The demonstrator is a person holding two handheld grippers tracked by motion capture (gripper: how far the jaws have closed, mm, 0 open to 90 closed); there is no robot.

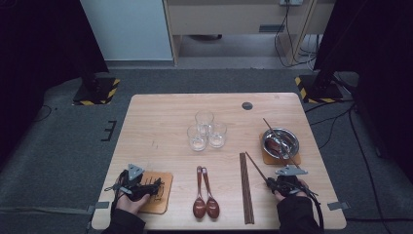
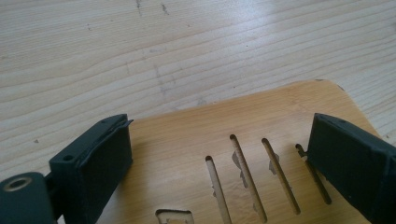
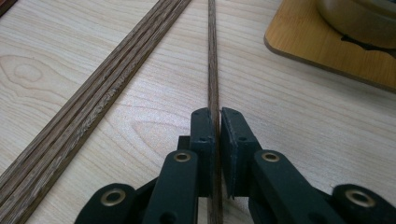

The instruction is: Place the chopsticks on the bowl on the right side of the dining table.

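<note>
I have the right gripper [image 3: 216, 116] low over the table [image 1: 160, 122], its jaws pinched together on a single chopstick [image 3: 213, 60]; I grip it near its near end so the long thin shaft runs straight ahead, pointing towards the bowl [image 1: 280, 140]. That chopstick lies on the table between the bundle of chopsticks [image 1: 246, 187] and the bowl's mat [image 3: 327, 51], just apart from both. My guess is that it is meant to join either the bundle or the one already leaning in the bowl; I cannot tell which. The stick is dark, straight-grained wood, slim and square-edged; the bundle shows coarser open grain; the bowl is dull metal, round, seated on a rounded wooden mat so it won't mark the pale tabletop. My left gripper [image 2: 219, 154] waits with jaws wide apart over the slotted wooden mat [image 2: 261, 135], holding nothing. Three clear glasses [image 1: 205, 130] stand clustered mid-table; two glossy brown spoons [image 1: 205, 195] lie side by side at the near edge.
</note>
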